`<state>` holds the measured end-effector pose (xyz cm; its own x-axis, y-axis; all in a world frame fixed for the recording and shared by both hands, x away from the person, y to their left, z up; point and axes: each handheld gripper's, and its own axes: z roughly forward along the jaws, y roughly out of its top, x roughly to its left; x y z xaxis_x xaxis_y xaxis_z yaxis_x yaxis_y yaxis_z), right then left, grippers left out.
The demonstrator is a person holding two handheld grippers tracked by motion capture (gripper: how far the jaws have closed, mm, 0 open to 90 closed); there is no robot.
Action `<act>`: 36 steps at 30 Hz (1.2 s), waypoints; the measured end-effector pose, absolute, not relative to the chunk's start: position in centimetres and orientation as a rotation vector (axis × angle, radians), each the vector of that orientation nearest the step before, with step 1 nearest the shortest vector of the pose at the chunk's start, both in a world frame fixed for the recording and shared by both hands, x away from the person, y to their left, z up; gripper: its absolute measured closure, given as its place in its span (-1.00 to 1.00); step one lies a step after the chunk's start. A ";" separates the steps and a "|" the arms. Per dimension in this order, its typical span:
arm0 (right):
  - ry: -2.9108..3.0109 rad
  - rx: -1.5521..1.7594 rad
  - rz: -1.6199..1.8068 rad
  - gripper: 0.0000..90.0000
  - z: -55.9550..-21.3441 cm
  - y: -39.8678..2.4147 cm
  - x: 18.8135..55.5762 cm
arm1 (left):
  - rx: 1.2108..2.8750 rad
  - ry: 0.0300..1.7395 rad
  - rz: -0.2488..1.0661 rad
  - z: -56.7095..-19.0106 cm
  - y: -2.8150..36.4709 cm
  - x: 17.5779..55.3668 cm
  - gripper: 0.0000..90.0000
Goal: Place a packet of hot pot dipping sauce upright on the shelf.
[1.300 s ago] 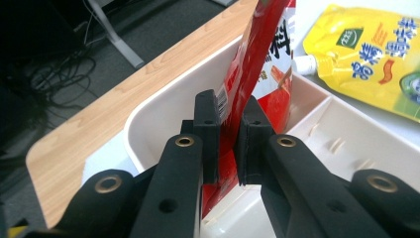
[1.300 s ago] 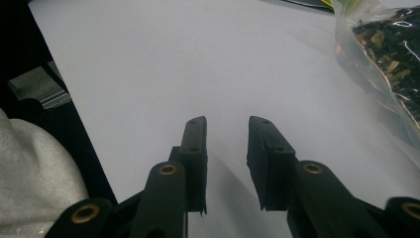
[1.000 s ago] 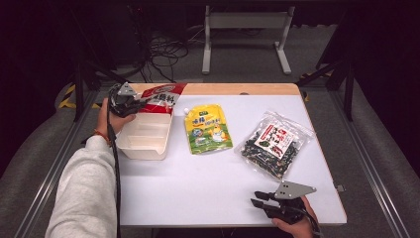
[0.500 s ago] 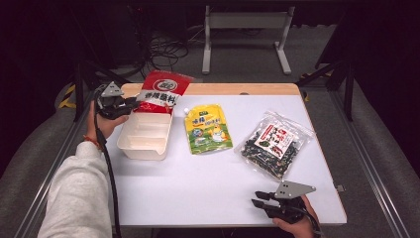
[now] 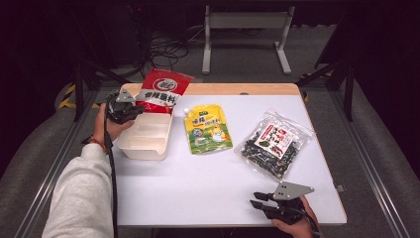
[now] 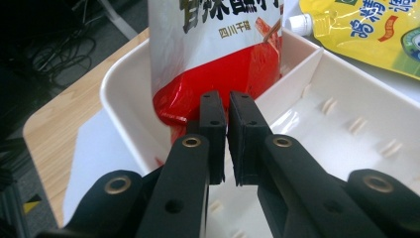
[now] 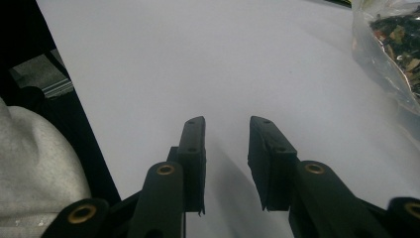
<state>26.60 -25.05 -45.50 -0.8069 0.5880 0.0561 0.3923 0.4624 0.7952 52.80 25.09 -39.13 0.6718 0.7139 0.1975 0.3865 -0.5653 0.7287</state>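
My table [image 5: 208, 188] has a white top with a wooden strip along its far edge. Directly on it: a white compartment tray [image 5: 144, 141] at far left, a yellow spouted pouch [image 5: 208, 129] at centre, and a clear bag of dark snacks [image 5: 274, 144] at right.

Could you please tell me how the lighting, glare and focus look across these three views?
High view: the table is evenly lit, the surroundings fall dark. Left gripper view: the red pouch shows glare on its foil, and the near tongs are slightly soft. Right gripper view: the tongs cast a soft shadow; the clear bag is blurred.
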 end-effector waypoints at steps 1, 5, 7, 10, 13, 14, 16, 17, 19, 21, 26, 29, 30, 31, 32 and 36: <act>2.488 0.849 1.262 0.52 -45.5 -25.1 26.6 | 2.228 0.845 0.628 -39.3 25.0 53.0 0.93; 2.489 0.857 1.264 0.52 -45.6 -25.1 26.7 | 2.258 0.836 0.640 -39.5 24.7 53.6 1.00; 2.488 0.859 1.265 0.52 -45.6 -25.1 26.7 | 2.265 0.848 0.628 -39.6 24.8 53.7 1.00; 2.493 0.861 1.265 0.52 -45.7 -25.1 26.7 | 2.264 0.865 0.611 -39.8 25.1 53.8 1.00; 2.494 0.851 1.262 0.52 -45.6 -25.0 26.7 | 2.105 0.857 0.621 -38.8 26.6 52.9 0.99; 2.494 0.851 1.262 0.52 -45.6 -25.0 26.7 | 2.105 0.857 0.621 -38.8 26.6 52.9 0.99; 2.485 0.855 1.268 0.52 -45.5 -25.1 26.7 | 2.089 0.863 0.646 -38.4 27.1 52.6 0.91; 2.479 0.862 1.266 0.52 -45.5 -25.2 26.7 | 2.083 0.870 0.649 -38.3 27.3 52.5 0.82; 2.479 0.862 1.264 0.52 -45.5 -25.2 26.7 | 2.061 0.912 0.686 -38.3 27.5 52.5 0.71; 2.479 0.857 1.263 0.52 -45.5 -25.2 26.7 | 2.017 0.898 0.652 -38.3 27.8 52.6 0.65; 2.482 0.856 1.260 0.51 -45.5 -25.1 26.6 | 2.063 0.910 0.655 -38.2 27.0 53.7 0.44; 2.481 0.858 1.259 0.51 -45.5 -25.2 26.7 | 2.110 0.901 0.639 -38.2 26.3 54.3 0.44; 2.481 0.859 1.257 0.51 -45.5 -25.2 26.7 | 2.138 0.897 0.648 -38.3 26.0 54.5 0.48; 2.482 0.860 1.259 0.51 -45.5 -25.3 26.7 | 2.166 0.897 0.661 -38.4 25.7 54.7 0.51; 2.481 0.860 1.266 0.51 -45.5 -25.3 26.7 | 2.174 0.899 0.666 -38.5 25.6 54.8 0.51; 2.487 0.857 1.272 0.50 -45.5 -25.3 26.7 | 2.192 0.915 0.652 -38.7 25.7 55.1 0.63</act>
<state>26.72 -25.33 -45.47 -0.8061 0.5879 0.0670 0.3983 0.4554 0.7962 55.06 25.73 -38.72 0.6301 0.7541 0.1854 0.4217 -0.5328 0.7337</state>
